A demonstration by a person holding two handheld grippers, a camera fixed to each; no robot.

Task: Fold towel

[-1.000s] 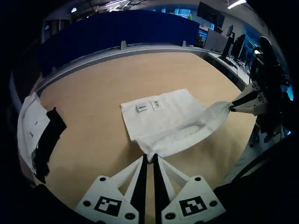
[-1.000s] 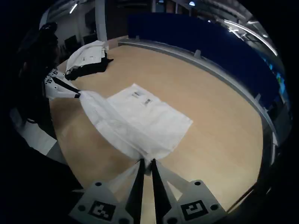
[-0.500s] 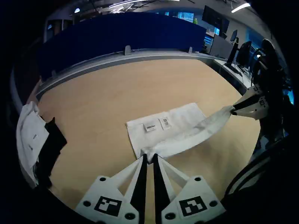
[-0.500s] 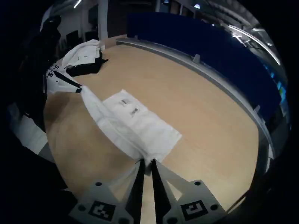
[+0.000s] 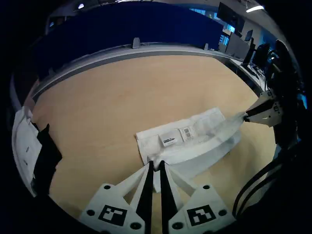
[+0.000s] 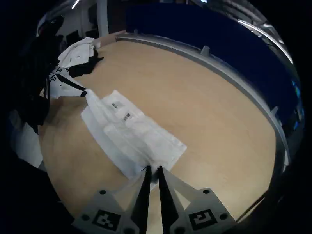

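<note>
A white towel (image 5: 195,138) lies partly on the wooden table (image 5: 117,101), with two small labels showing on its upper layer. My left gripper (image 5: 156,167) is shut on one near corner of it. The right gripper (image 5: 246,115) shows at the right of the left gripper view, pinching the other corner. In the right gripper view the towel (image 6: 132,136) stretches from my right gripper (image 6: 153,170), shut on its corner, to the left gripper (image 6: 84,92) at the far left. The held edge hangs slightly above the lower layer.
A pile of white and black cloth (image 5: 33,154) sits at the table's left edge, seen also as the pile (image 6: 80,58) in the right gripper view. A blue partition (image 5: 117,27) runs behind the table. A person in dark clothing (image 6: 35,78) stands at the table's near edge.
Both grippers have carried the held edge forward over the towel. The lifted layer now drapes lower over the flat part, and the visible flat area has narrowed.
</note>
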